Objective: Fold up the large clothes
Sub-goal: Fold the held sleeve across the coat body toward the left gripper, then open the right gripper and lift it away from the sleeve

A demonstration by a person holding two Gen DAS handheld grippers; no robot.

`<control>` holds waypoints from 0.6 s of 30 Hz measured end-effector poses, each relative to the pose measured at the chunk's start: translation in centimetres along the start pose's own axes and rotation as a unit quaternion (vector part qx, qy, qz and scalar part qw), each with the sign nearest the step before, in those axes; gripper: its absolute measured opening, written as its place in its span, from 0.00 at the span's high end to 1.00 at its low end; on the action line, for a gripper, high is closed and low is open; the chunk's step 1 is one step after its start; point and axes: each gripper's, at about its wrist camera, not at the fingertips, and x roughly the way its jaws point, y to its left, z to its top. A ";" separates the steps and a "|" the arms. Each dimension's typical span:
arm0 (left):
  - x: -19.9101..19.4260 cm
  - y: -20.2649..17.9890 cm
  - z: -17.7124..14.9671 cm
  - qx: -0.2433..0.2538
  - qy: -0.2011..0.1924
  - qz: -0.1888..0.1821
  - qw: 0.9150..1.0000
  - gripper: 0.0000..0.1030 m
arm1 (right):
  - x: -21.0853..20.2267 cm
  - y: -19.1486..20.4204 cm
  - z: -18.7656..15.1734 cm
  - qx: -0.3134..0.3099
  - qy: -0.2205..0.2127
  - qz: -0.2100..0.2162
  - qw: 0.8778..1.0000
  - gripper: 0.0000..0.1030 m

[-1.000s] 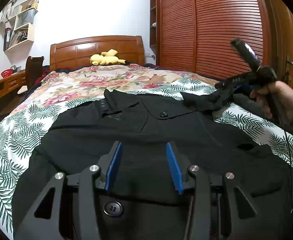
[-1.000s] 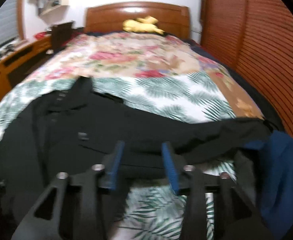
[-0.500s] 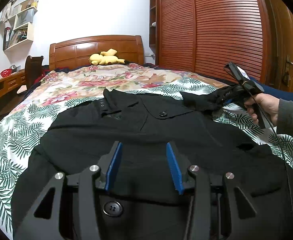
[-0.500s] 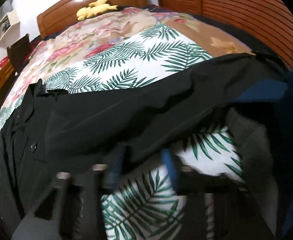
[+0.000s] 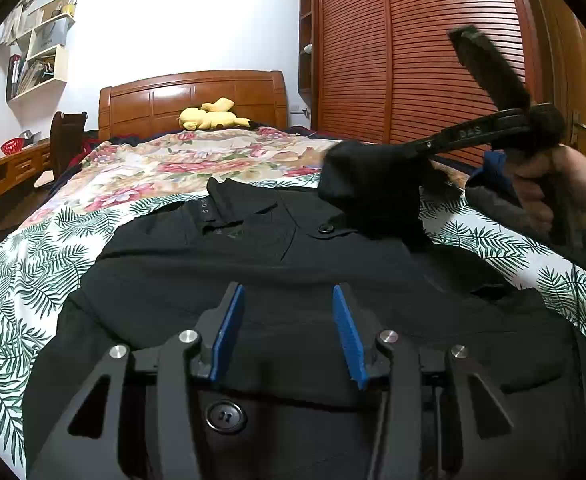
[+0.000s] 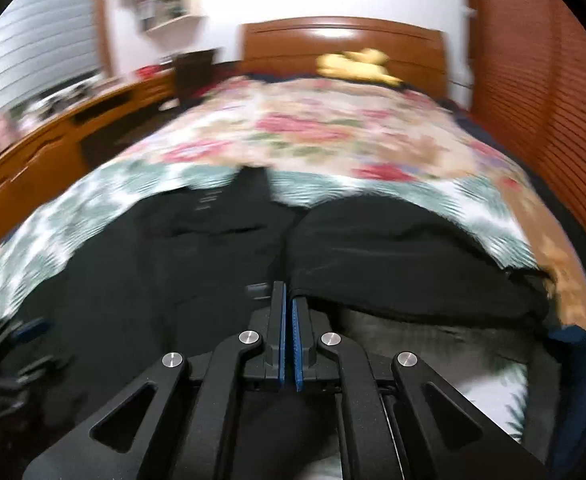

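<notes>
A large black buttoned coat (image 5: 253,280) lies spread on the bed, collar toward the headboard. My left gripper (image 5: 289,312) is open and empty, low over the coat's front near a button. My right gripper (image 6: 289,300) is shut on the coat's right sleeve (image 6: 393,256) and holds it lifted above the coat. In the left wrist view the right gripper (image 5: 421,152) shows at the right with the sleeve (image 5: 373,184) hanging from it over the coat's chest.
The bed has a palm-leaf and floral cover (image 5: 25,264). A yellow plush toy (image 5: 209,118) lies by the wooden headboard (image 5: 193,100). A slatted wooden wardrobe (image 5: 413,60) stands right. A desk (image 6: 53,132) and chair (image 5: 65,140) stand left. Blue cloth (image 6: 581,360) lies at the bed's right edge.
My right gripper closed on the sleeve at the bed's right side, then lifted it up and toward the coat's middle. My left gripper stayed still and open.
</notes>
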 end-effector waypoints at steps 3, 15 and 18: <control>0.0 0.0 0.0 0.000 0.000 0.000 1.000 0.57 | 0.4 1.6 -0.6 -0.004 0.022 0.003 1.000 0.99; 0.0 0.1 0.0 0.000 -0.001 0.000 1.000 0.57 | -3.0 -2.2 0.3 0.014 -0.009 -0.087 0.996 0.52; -0.1 0.1 0.0 0.000 -0.002 0.000 1.000 0.57 | -1.5 -4.5 -0.2 0.032 0.010 -0.117 0.993 0.52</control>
